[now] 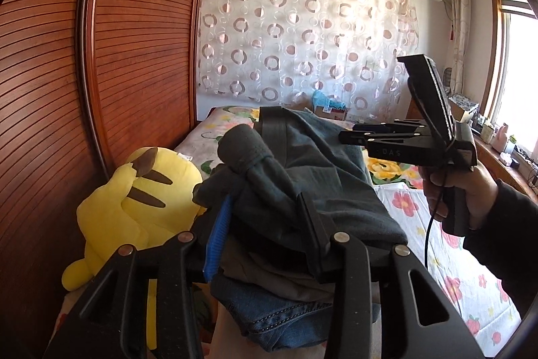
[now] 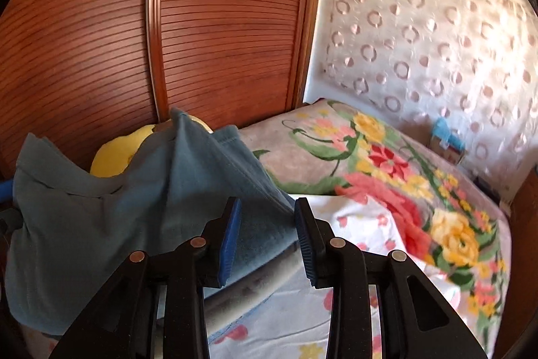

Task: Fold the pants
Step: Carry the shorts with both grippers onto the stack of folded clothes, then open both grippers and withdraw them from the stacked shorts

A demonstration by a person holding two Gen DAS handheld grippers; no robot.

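With the dark grey-green fleece pants (image 1: 302,164) heaped on the clothes pile at the frame's centre, the left claw (image 1: 265,241) stands released around them and the right claw (image 2: 267,234) released beside their edge; I would set both down gently, then pull away straight, so the fold holds.

Pants (image 1: 302,184) atop clothes pile (image 1: 275,301), plush toy (image 1: 134,197) left, bed (image 1: 447,258) beneath
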